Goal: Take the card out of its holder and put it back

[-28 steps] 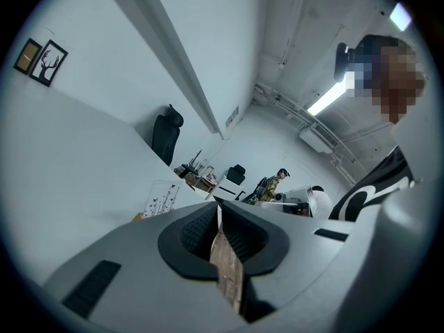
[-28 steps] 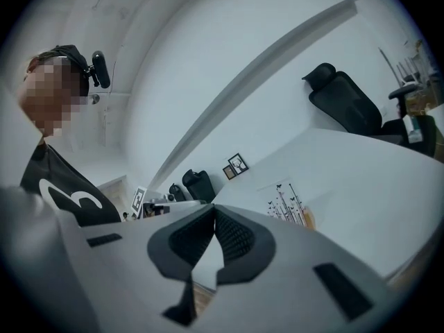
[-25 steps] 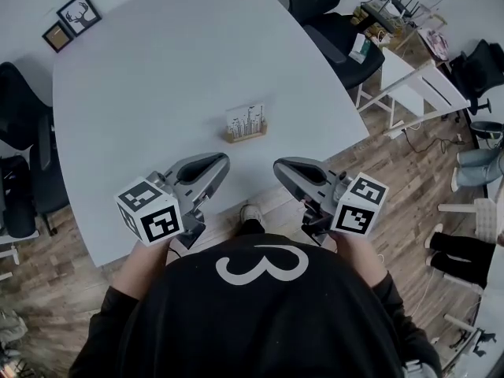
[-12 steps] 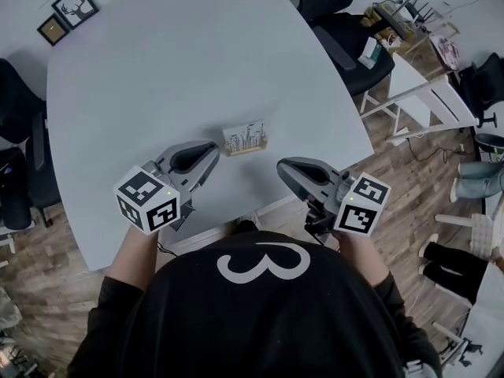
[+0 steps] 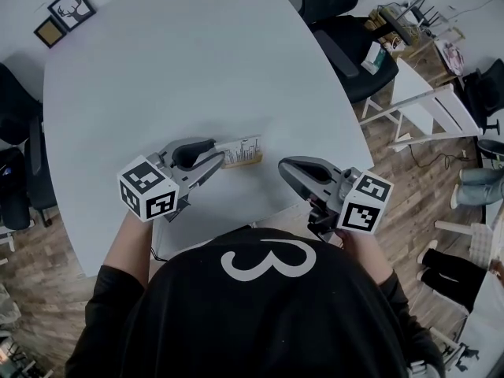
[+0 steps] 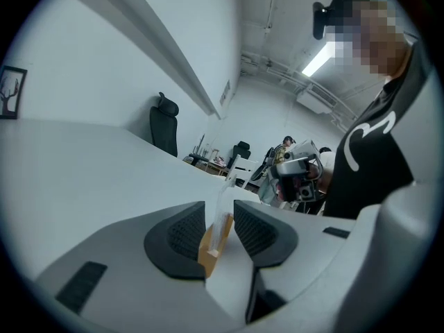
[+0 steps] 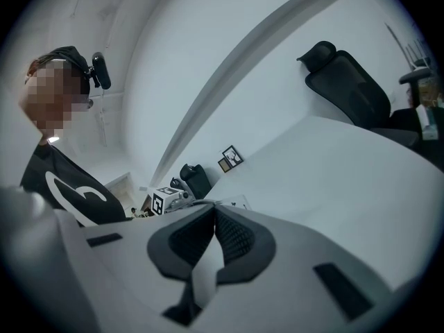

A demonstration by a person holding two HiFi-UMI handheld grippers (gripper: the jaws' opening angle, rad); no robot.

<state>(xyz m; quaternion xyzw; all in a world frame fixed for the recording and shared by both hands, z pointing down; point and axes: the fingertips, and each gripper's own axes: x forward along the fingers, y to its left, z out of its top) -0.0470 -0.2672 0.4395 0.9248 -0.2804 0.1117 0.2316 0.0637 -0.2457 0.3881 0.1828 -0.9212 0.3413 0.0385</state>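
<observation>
Left gripper [image 5: 218,153]: my fingers stand apart, having just been opening. The near end of the wooden holder [image 5: 245,159] sits between the two pads [image 6: 177,236]. I see a gap on the right side, and neither pad appears to press on the holder. The card [image 5: 242,145] is upright in the holder's slot, and its thin edge rises above the wood between my jaws. The holder rests on the white table [image 5: 197,53], near the edge closest to me and just beside the left gripper's tips. Right gripper [image 5: 285,165]: my fingers are closed tip to tip with nothing between them. It hangs over the table's near edge, well apart from the holder and to its right. Two small framed pictures [image 5: 63,16] lie at the table's far left corner. Black office chairs [image 5: 339,22] stand round the table.
</observation>
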